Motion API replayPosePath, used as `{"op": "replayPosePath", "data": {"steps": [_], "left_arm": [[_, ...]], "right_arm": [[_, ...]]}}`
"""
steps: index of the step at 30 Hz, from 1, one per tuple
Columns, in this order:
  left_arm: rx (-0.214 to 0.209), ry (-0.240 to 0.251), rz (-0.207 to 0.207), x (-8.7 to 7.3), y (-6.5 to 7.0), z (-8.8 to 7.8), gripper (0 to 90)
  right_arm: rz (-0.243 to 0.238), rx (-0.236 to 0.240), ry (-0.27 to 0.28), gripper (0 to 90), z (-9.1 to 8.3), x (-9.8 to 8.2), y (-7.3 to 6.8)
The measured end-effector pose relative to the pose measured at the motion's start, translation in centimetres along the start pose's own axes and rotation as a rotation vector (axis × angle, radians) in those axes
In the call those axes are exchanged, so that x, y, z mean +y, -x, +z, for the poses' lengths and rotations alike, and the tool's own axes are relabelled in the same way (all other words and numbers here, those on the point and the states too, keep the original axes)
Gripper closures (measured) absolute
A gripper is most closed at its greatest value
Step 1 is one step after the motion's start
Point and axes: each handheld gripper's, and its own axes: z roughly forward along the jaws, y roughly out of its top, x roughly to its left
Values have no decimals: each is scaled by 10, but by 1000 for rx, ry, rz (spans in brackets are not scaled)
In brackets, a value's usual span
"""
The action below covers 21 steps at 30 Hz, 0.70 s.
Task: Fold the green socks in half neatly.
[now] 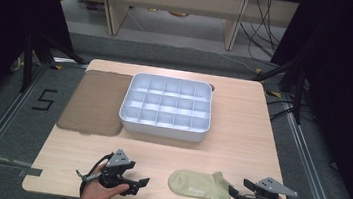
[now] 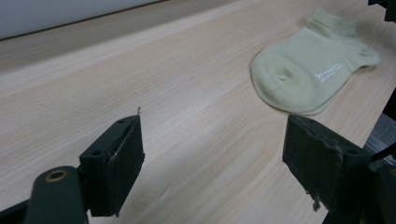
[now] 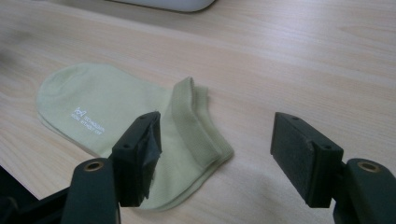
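The light wooden table point(image 1: 240, 137) carries, at its far middle, a white compartment tray point(image 1: 167, 106) with a grid of empty cells, and just to that tray's left a flat brown mat point(image 1: 94, 101). Near the front edge lies a pale green ankle sock point(image 1: 200, 185), flat on its side, with its toe toward the left gripper and its ribbed cuff toward the right gripper.

The right gripper point(image 3: 215, 154) sits low at the cuff end with its jaws wide apart. One jaw is over the sock's heel and cuff, the other over bare wood beyond it, and nothing is held yet. The left gripper point(image 2: 212, 161) hovers over bare table near the toe, apart from the sock, its jaws also spread wide with nothing between them.

The step in hand appears to be taking hold of the sock by the cuff. To do it well, the right gripper probably should drop until both jaws straddle the folded cuff edge and pinch both layers. The left gripper can close in on the toe to steady or fold it.
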Motion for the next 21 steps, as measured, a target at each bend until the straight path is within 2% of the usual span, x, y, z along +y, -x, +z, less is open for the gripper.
{"op": "replayPosePath", "data": {"steps": [1, 2, 3, 4, 9, 10, 11, 12, 14, 15, 16, 19, 20, 21], "left_arm": [[-10, -12, 31, 1, -2, 0, 199], [-10, -12, 31, 1, -2, 0, 199], [-14, -5, 29, 2, 0, 2, 199], [-21, -10, 34, 4, 3, 5, 209], [-42, -24, 46, 10, 12, 17, 257], [-53, -38, 60, 11, 13, 19, 267], [-53, -31, 59, 12, 16, 23, 276], [-57, -50, 74, 13, 16, 24, 282], [-67, -54, 88, 17, 18, 30, 294], [-68, -45, 68, 18, 21, 33, 299], [-75, -52, 96, 20, 21, 35, 308], [-85, -57, 90, 25, 26, 44, 327], [-82, -55, 97, 26, 28, 47, 332], [-89, -66, 94, 26, 30, 49, 341]], "right_arm": [[3, 7, 1, 345, -1, 0, 0], [3, 7, 1, 345, -1, 0, 0], [-17, -6, 2, 345, -1, 0, 2], [-6, -3, 11, 346, -1, 1, 1], [-7, 0, 5, 346, -2, 1, 1], [-8, 2, 4, 347, -2, 1, 1], [-6, 1, 12, 348, -1, 1, 1], [-5, -1, 13, 348, -1, 1, 1], [-8, 0, 17, 350, -1, 1, 1], [-8, 2, 18, 350, -2, 1, 1], [-8, 2, 18, 350, -2, 1, 1], [3, 9, 11, 351, -1, 1, 0], [-8, 6, 6, 351, -2, 1, 0], [31, 18, -5, 351, -2, 1, -3]]}}
